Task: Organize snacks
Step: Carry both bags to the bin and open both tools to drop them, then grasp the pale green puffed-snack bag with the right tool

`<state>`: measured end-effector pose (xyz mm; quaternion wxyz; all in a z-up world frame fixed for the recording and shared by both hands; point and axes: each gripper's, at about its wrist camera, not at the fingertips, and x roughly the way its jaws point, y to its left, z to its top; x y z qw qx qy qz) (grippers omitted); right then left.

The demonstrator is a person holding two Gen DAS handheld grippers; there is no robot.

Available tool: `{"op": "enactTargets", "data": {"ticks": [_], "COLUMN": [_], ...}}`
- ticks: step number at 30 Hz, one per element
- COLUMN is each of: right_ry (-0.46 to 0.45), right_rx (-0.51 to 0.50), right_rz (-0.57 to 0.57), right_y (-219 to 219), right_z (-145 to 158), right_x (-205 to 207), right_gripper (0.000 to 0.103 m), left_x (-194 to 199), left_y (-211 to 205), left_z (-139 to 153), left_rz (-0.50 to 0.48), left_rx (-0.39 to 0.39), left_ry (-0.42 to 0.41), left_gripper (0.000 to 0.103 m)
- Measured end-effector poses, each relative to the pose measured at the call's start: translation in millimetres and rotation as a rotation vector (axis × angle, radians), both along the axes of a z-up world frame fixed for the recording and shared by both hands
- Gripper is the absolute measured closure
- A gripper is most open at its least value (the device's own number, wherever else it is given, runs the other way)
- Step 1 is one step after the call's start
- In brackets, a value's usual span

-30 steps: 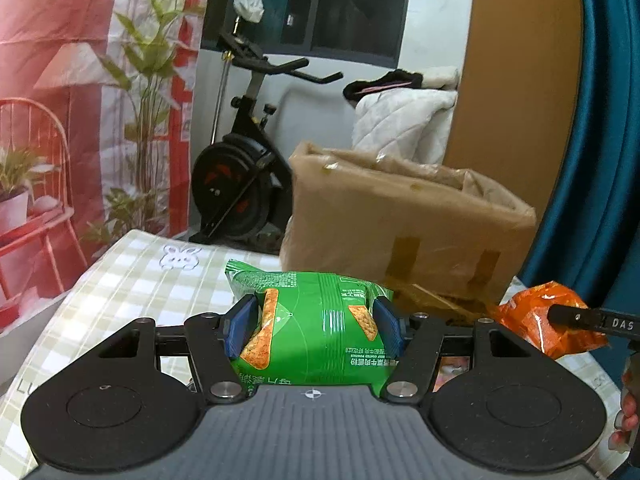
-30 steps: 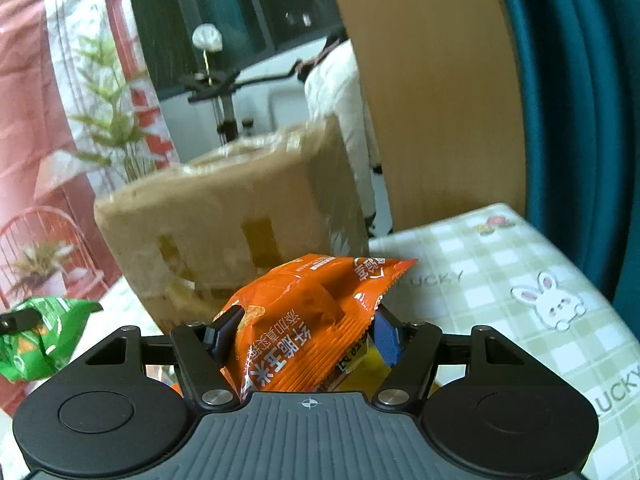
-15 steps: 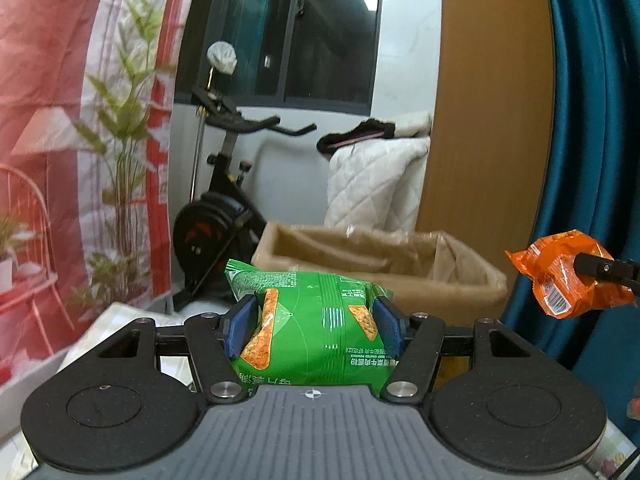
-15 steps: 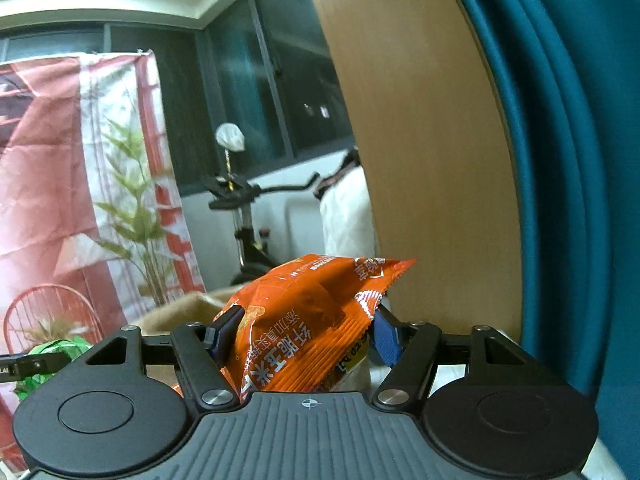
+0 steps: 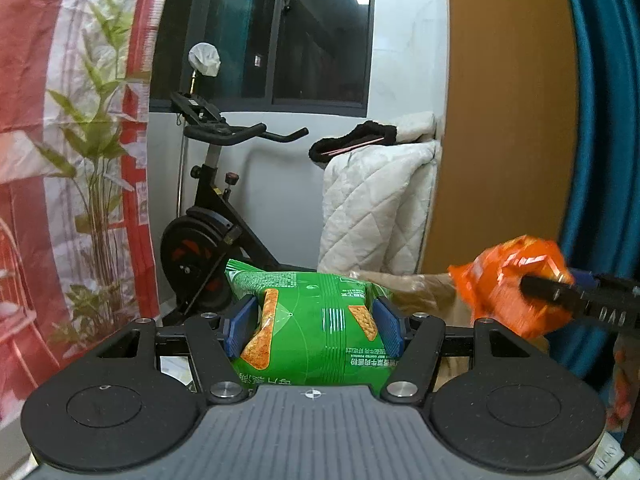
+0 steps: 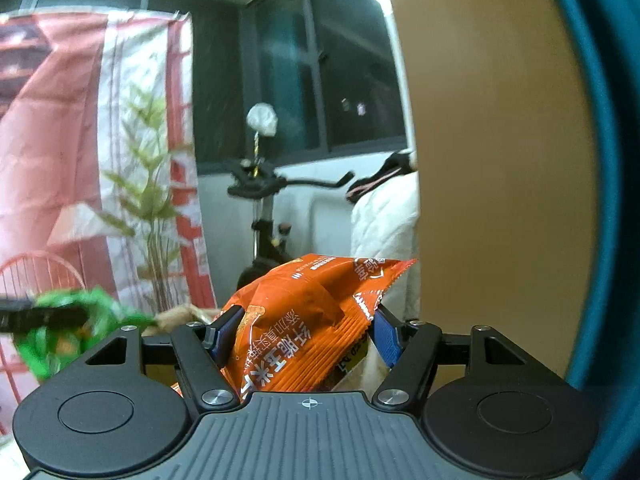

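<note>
My left gripper [image 5: 314,326] is shut on a green snack bag [image 5: 316,332] and holds it high in the air. My right gripper [image 6: 304,332] is shut on an orange snack bag [image 6: 308,328], also raised. The orange bag [image 5: 508,284] and the right gripper's finger show at the right of the left wrist view. The green bag [image 6: 68,330] shows blurred at the left of the right wrist view. Only the top rim of the brown cardboard box [image 5: 416,282] shows behind the green bag; it also peeks out in the right wrist view [image 6: 180,316].
An exercise bike [image 5: 212,216] stands behind, with a white quilt [image 5: 376,204] draped beside it. A wooden panel [image 5: 500,120] and a teal curtain [image 5: 600,120] are on the right. A red printed backdrop [image 5: 60,160] hangs on the left.
Both grippers have risen with their bags. The table has dropped out of view and the box has sunk to the bottom of both views. The two bags have come closer together.
</note>
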<state>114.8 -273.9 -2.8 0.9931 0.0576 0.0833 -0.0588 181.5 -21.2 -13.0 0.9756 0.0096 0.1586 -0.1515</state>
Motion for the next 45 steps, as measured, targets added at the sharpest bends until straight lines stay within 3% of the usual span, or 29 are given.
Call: {"op": "enactTargets", "data": {"ticks": [6,12,14,17,34,45], "right_ry": [0.091,0.153,0.157,0.158,0.116,0.173], "right_rx": [0.003,0.032,0.039,0.035,0.048,0.057], "right_rz": [0.017,-0.015,-0.020,-0.034,0.001,0.053], "right_y": [-1,-9,-11,-9,21,64], "right_z": [-19,-39,-42,-42,-30,-64], "right_x": [41,57,54,53,-24,-65], "right_gripper": [0.039,0.035,0.035,0.021,0.021,0.022], "left_x": [34,57,61,59,-16,-74], "left_y": [-16,-27,-28,-25,17,39], "left_z": [0,-10,-14,-13,-1,-26], "left_rz": [-0.002,-0.013,-0.006,-0.003,-0.028,-0.027], "left_rx": [0.042,0.074,0.083,0.081,0.003,-0.025], "left_ry": [0.018,0.065,0.084,0.083,0.117,0.136], "left_gripper": [0.037,0.036,0.028,0.023,0.022,0.023]}}
